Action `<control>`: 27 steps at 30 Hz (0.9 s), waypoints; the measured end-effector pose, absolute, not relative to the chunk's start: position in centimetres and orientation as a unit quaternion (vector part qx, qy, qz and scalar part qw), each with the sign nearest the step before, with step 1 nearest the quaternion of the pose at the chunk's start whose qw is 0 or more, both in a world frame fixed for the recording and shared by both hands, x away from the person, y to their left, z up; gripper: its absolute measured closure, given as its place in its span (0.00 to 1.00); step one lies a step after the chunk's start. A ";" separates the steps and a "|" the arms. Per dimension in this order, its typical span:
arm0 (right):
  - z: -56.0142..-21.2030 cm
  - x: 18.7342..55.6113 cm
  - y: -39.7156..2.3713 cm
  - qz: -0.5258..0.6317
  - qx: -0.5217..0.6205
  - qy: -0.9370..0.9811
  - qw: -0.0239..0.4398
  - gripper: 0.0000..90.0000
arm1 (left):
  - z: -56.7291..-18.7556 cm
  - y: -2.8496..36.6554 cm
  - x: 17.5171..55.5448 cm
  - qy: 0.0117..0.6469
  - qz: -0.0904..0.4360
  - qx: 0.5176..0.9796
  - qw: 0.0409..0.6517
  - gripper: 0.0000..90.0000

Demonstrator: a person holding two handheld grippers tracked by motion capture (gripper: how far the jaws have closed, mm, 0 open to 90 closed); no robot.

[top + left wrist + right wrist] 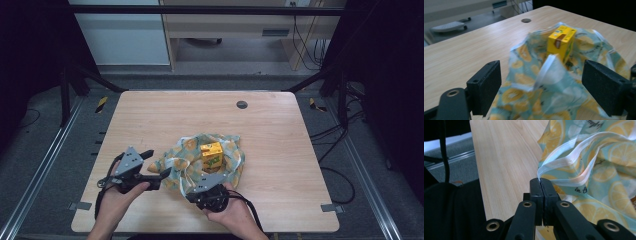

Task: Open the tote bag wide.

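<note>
The wooden table is carrying everything, with a small round grommet hole sitting near its far edge. A lemon-print cloth bag is lying crumpled a little toward the near edge, roughly midway between the left and right edges. A yellow carton is standing upright in the bag's open folds, so the packing looks done and the closing looks barely begun. The right gripper is pinching the bag's white drawstring tightly between its closed jaws at the bag's near side. The left gripper is hovering at the bag's left flank with its jaws standing wide, gripping nothing. Likely remaining: catching the other string and pulling the mouth closed.
</note>
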State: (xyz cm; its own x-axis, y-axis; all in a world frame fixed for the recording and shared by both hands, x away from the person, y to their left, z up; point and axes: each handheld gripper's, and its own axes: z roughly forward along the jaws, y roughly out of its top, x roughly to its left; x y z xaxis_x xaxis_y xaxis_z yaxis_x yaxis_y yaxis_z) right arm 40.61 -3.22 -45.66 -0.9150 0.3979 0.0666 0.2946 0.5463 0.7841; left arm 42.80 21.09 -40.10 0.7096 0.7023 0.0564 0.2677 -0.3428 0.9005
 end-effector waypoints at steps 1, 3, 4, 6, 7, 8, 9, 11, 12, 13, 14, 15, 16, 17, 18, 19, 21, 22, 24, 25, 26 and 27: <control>-45.7 40.6 -3.2 0.433 0.197 0.877 0.060 0.98 | -40.1 21.1 42.8 0.308 0.225 0.788 0.484 0.17; -45.7 40.4 -3.2 0.428 0.194 0.880 0.068 0.93 | -40.5 20.2 42.8 0.302 0.216 0.795 0.479 0.26; -45.7 40.4 -3.2 0.428 0.194 0.880 0.068 0.93 | -40.8 19.8 42.8 0.297 0.212 0.800 0.477 0.26; -45.1 40.3 -3.6 0.432 0.196 0.877 0.079 0.84 | -41.6 19.4 42.8 0.289 0.208 0.811 0.464 0.47; -45.1 40.3 -3.6 0.432 0.196 0.877 0.079 0.84 | -42.0 19.4 42.8 0.283 0.206 0.817 0.457 0.47; -44.6 40.3 -4.1 0.433 0.195 0.876 0.089 0.75 | -42.6 19.4 42.8 0.287 0.204 0.819 0.453 0.63; -44.6 40.3 -4.1 0.433 0.195 0.876 0.089 0.75 | -42.6 19.4 42.8 0.287 0.204 0.819 0.453 0.69; -43.8 40.3 -4.8 0.433 0.200 0.873 0.100 0.67 | -42.9 19.7 42.8 0.292 0.196 0.816 0.458 0.75; -43.6 40.3 -5.1 0.433 0.202 0.872 0.104 0.64 | -43.0 19.8 42.8 0.295 0.193 0.812 0.464 0.80; -43.1 40.4 -5.6 0.433 0.207 0.870 0.111 0.60 | -43.1 19.9 42.7 0.296 0.190 0.811 0.467 0.84; -42.8 40.5 -6.0 0.434 0.211 0.868 0.115 0.57 | -43.1 20.0 42.6 0.295 0.188 0.811 0.468 0.86; -42.1 40.8 -7.2 0.437 0.221 0.862 0.134 0.51 | -43.1 20.1 42.4 0.291 0.189 0.813 0.468 0.88; -42.1 40.8 -7.2 0.437 0.221 0.862 0.134 0.51 | -43.1 20.1 42.4 0.291 0.189 0.813 0.468 0.89; -41.5 41.3 -8.4 0.437 0.236 0.855 0.150 0.45 | -43.2 20.2 42.1 0.287 0.185 0.814 0.469 0.89; -41.2 41.6 -9.0 0.436 0.243 0.852 0.158 0.43 | -43.2 20.2 42.1 0.287 0.184 0.815 0.470 0.89; -41.0 41.9 -9.5 0.433 0.249 0.850 0.168 0.41 | -43.2 20.2 42.1 0.287 0.184 0.815 0.470 0.89; -40.8 42.5 -10.5 0.426 0.263 0.845 0.187 0.36 | -43.3 20.1 41.8 0.282 0.182 0.819 0.466 0.90; -40.7 43.0 -11.0 0.422 0.270 0.843 0.194 0.35 | -43.4 20.1 41.8 0.280 0.182 0.820 0.466 0.91; -40.7 43.4 -11.4 0.421 0.283 0.839 0.197 0.33 | -43.5 20.1 41.6 0.278 0.181 0.821 0.464 0.92; -40.8 44.5 -12.2 0.409 0.306 0.833 0.211 0.33 | -43.5 20.1 41.6 0.277 0.180 0.822 0.464 0.93; -40.8 44.5 -12.2 0.409 0.306 0.833 0.211 0.33 | -43.5 20.0 41.5 0.276 0.180 0.822 0.464 0.93; -41.0 44.9 -12.4 0.404 0.311 0.832 0.218 0.33 | -43.6 20.0 41.4 0.272 0.180 0.824 0.463 0.93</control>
State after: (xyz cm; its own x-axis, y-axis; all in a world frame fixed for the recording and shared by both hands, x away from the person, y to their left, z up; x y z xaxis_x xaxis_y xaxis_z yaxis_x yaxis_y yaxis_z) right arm 44.88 -12.44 -40.95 -0.7114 0.6939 -0.1112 0.3415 0.4797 0.8083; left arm 41.37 20.02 -43.57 0.7876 0.6146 0.0450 0.2818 -0.4241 0.8606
